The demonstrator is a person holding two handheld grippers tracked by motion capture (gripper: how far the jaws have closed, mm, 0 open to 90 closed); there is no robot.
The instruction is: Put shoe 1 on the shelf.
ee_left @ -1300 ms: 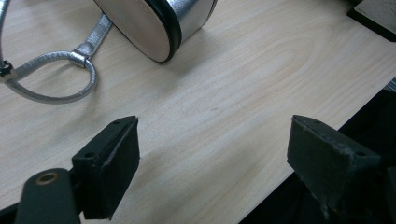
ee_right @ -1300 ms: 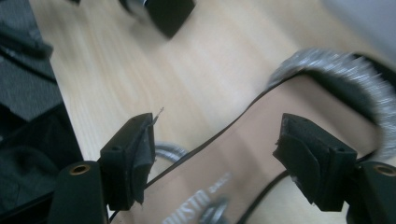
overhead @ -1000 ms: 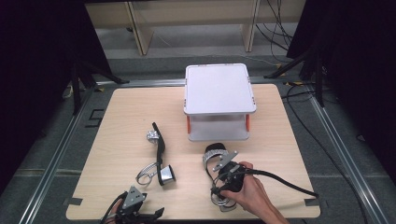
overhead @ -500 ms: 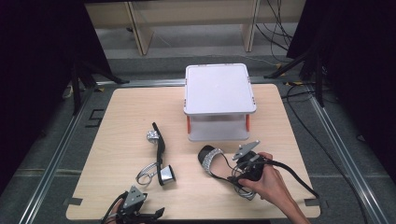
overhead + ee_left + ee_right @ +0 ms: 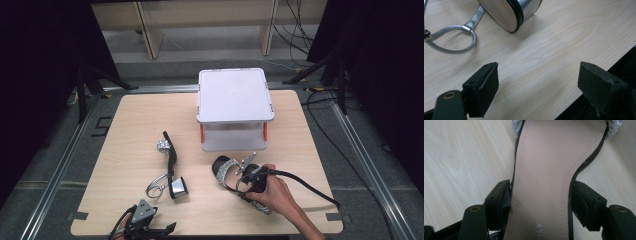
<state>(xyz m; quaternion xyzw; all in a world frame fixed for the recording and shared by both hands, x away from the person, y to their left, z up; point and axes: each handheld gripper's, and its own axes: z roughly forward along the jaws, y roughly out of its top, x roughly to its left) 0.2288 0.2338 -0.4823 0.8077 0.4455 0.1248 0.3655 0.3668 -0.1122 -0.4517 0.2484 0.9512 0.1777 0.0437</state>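
The right gripper (image 5: 541, 202) was closed across the waist of a sandal (image 5: 544, 170), 1 jaw against each edge of its tan insole. The left jaw pressed the black edge directly; whether the right jaw touched or sat just off the thin black strap could not be settled from the right gripper view. Partial lettering was stamped on the insole near the bottom of that view, reading "ALY" at best, the rest cut off. A glittery silver band crossed the toe end at the top.

In the high view the right hand (image 5: 274, 192) held the right gripper (image 5: 250, 176) over this sandal (image 5: 226, 170), which lay on the wooden table (image 5: 130, 130) just in front of a white 2-tier stand (image 5: 235, 95) with orange posts. A black cable trailed from the gripper to the right.

The left gripper (image 5: 537, 85) rested at the table's near edge with its jaws spread wide and nothing between them. In the high view it (image 5: 142, 222) lay at the bottom left. Ahead of it lay a 2nd sandal (image 5: 170, 167) on its side, its silver block heel (image 5: 511, 12) and looped silver strap (image 5: 451, 40) visible in the left gripper view, apart from the jaws.
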